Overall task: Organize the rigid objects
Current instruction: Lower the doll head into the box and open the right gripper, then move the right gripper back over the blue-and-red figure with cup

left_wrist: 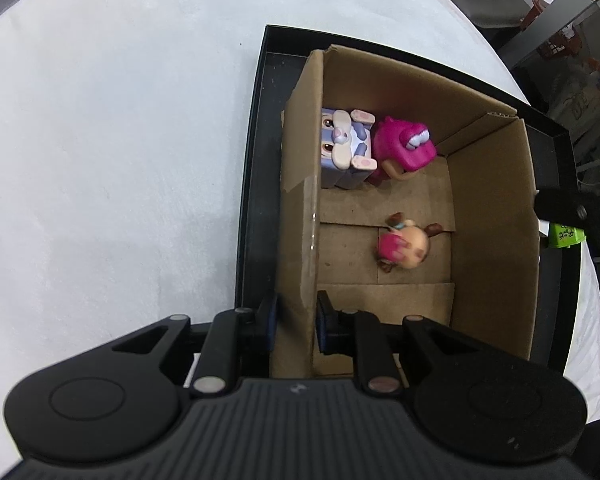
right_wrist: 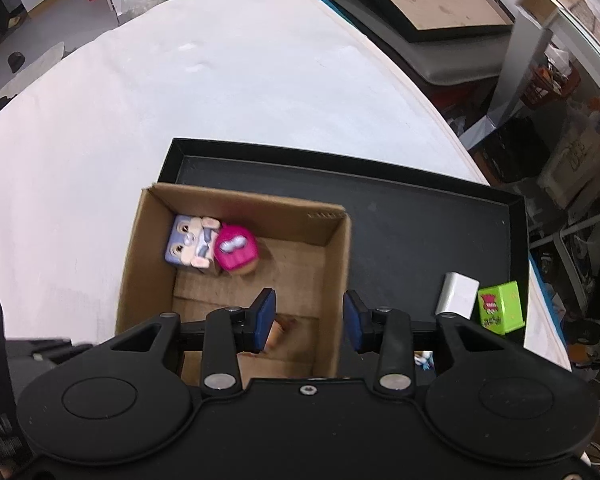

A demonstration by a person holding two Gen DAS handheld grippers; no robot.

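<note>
White table (left_wrist: pixel 100 160) filling most of both views, far edge curving off into blurry room clutter. Black tray (right_wrist: pixel 420 232) sitting on it toward the right, near end cut off under the gripper bodies. Cardboard box (left_wrist: pixel 492 220) standing open in the left part of the tray, near wall mostly hidden the same way.

Left gripper (left_wrist: pixel 298 320) pointing almost straight down, clamped on the box's left wall: one blue pad outside, one inside, cardboard pinched between, barely any gap. Right gripper (right_wrist: pixel 310 320) hanging over the box's near right part, pads a modest way apart with nothing gripped. From the right wrist view the box's right wall seems to run just by the right pad, but can't tell if it touches.

Inside the box, far left corner: bunny cube (left_wrist: pixel 346 140) against the left wall, face up, touching a pink toy (left_wrist: pixel 400 148) on its right. Nearer, around the middle of the floor, a small doll (left_wrist: pixel 404 246), well apart from those two and smeared by blur, so pose hard to read; from the right wrist only a brownish sliver of it peeking out beside the left pad.

Outside the box, on the tray's right side: white block (right_wrist: pixel 458 294) and green cube (right_wrist: pixel 500 308) just beside each other. Also a tiny blue-white scrap under the right gripper body, too hidden to name.
</note>
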